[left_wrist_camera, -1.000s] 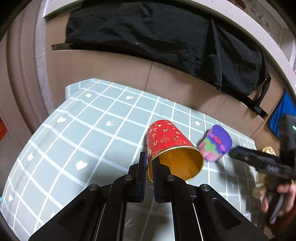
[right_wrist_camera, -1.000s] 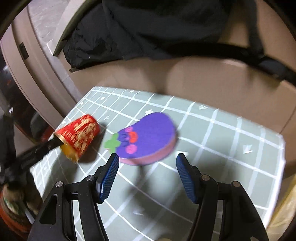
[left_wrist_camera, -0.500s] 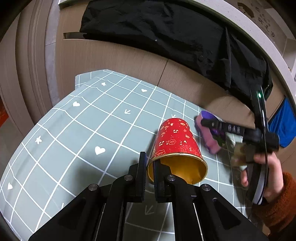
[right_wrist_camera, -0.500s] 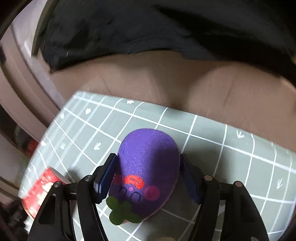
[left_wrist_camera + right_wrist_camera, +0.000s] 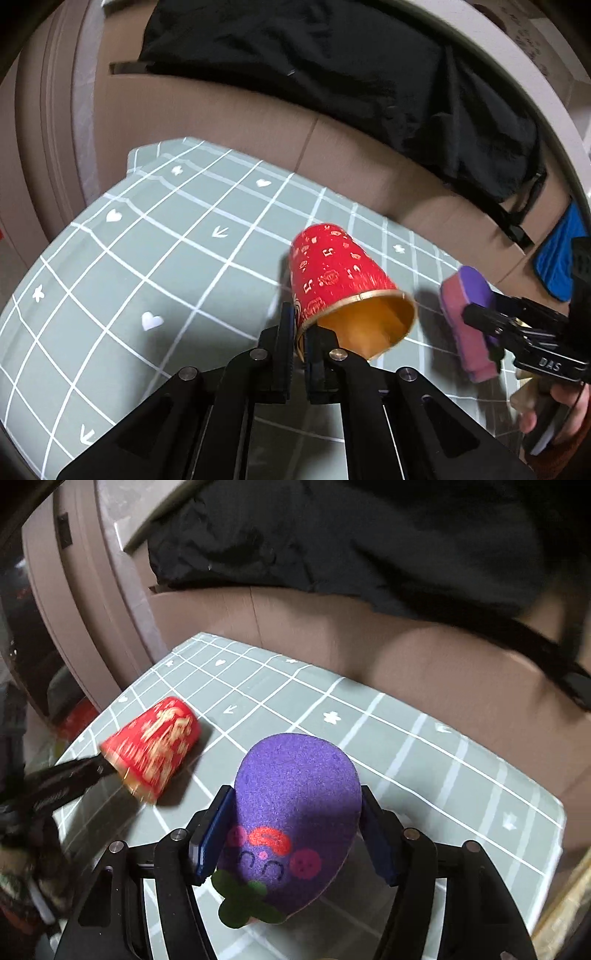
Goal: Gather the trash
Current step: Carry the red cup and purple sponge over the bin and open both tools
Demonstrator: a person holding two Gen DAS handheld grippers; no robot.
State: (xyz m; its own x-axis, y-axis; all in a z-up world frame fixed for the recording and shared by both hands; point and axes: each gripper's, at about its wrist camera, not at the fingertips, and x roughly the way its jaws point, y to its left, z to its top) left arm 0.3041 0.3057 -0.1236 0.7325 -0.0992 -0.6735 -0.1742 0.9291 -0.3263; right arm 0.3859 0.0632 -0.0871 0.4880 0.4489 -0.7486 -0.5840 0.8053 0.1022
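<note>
Both items are picked up: left gripper (image 5: 300, 343) jaws pinch the red cup (image 5: 341, 286) rim; right gripper (image 5: 295, 834) jaws are closing on the purple sponge (image 5: 295, 812). No bin shows; depositing remains.

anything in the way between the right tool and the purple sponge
Nothing visible: the purple sponge sits between the closing jaws of the right tool, pads against both sides. The red cup, pinched by the left tool, is off to the side, apart.
</note>
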